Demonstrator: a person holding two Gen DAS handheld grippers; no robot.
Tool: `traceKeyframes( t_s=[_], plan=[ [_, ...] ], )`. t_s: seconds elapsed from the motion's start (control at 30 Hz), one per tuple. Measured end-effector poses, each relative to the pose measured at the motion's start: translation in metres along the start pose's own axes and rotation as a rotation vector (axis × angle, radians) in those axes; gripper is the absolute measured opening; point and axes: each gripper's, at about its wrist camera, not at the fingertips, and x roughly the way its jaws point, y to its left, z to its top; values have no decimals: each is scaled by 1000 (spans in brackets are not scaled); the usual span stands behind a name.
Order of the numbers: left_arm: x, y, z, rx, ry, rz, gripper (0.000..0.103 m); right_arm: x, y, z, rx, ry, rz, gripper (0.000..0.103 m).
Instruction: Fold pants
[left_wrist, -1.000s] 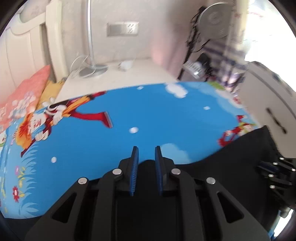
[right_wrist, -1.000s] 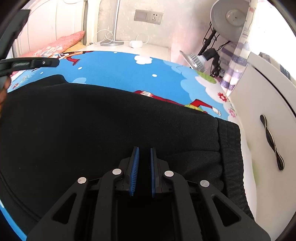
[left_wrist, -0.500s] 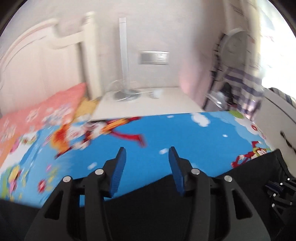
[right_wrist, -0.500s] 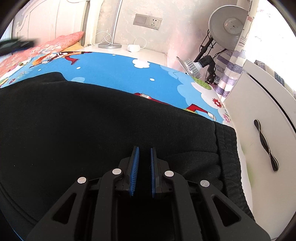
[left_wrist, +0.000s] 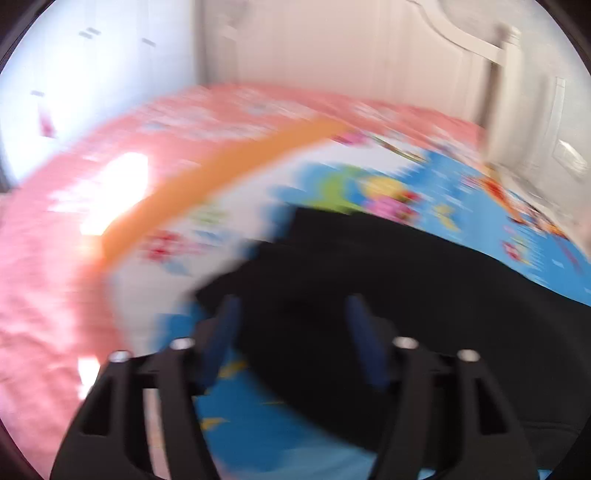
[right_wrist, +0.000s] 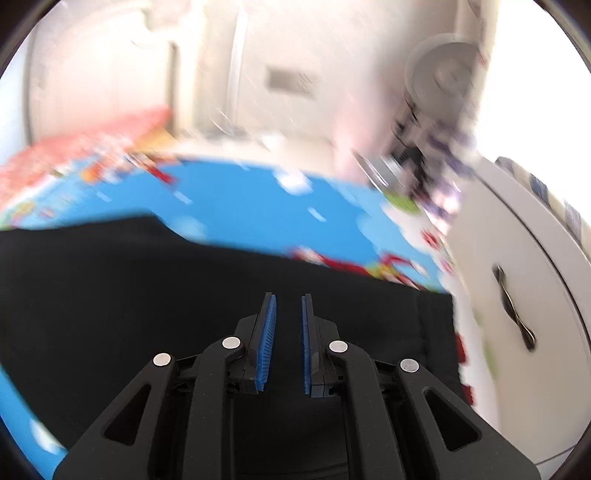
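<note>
Black pants (left_wrist: 406, 277) lie flat on a blue cartoon bedsheet (left_wrist: 535, 236). My left gripper (left_wrist: 291, 299) hovers over the pants' squared end. Its jaws are opening, stand wide apart and hold nothing; the view is badly blurred by motion. In the right wrist view the pants (right_wrist: 147, 295) fill the lower half, with a ribbed band (right_wrist: 436, 332) at the right. My right gripper (right_wrist: 288, 297) hangs above them near that band. Its blue pads (right_wrist: 267, 332) are almost together, and I see no cloth pinched between them.
A pink quilt (left_wrist: 55, 295) with an orange band (left_wrist: 221, 166) lies left of the sheet, below a white headboard (left_wrist: 369, 55). A white cabinet with a dark handle (right_wrist: 517, 277) stands close on the right. A lamp (right_wrist: 443, 77) and a nightstand stand behind the bed.
The left gripper swung fast from facing the nightstand to facing the pink quilt and the pants' end, and its jaws went from nearly shut to wide. The right gripper rose slightly.
</note>
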Motion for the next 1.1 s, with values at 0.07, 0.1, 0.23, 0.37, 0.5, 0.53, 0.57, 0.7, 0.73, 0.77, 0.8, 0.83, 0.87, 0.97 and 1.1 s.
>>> traceKeyframes(
  t_s=[0.07,0.1,0.23,0.37,0.5,0.53,0.57,0.7,0.73,0.77,0.8,0.83,0.87,0.97,1.1],
  plan=[
    [-19,17,-10,-55,-39,-2,80,-9,25,9,8,-11,129,48],
    [-24,22,-15,-89,-38,-51,80,-11,47,13,14,2,214,85],
    [-46,1,-40,-106,-42,-227,90,-15,108,16,6,42,437,99],
    [-55,-34,-43,-42,-74,-206,98,-14,169,14,-97,65,449,99],
    [-45,-66,-44,46,-33,-156,101,1,211,6,-117,128,390,99],
    [-46,-74,-50,85,-58,-160,101,6,218,3,-112,146,364,99],
    [-46,-76,-54,116,-77,-161,101,10,223,0,-110,168,353,99],
    [-57,-99,-67,262,-149,-184,100,26,236,-14,-167,212,383,99],
    [-60,-103,-69,288,-163,-200,100,29,238,-19,-187,222,373,99],
    [-56,-110,-71,318,-155,-175,100,31,240,-23,-190,230,372,99],
    [-51,-113,-72,337,-134,-160,99,32,238,-25,-179,225,385,99],
    [-41,-118,-73,373,-89,-156,100,32,237,-25,-171,219,393,99],
    [-31,-118,-74,383,-61,-152,100,32,238,-25,-174,224,393,99],
    [-21,-108,-65,378,-77,-86,100,33,240,-26,-197,218,396,99],
    [4,-74,-48,328,-74,82,99,29,237,-29,-197,192,409,99]
  ],
)
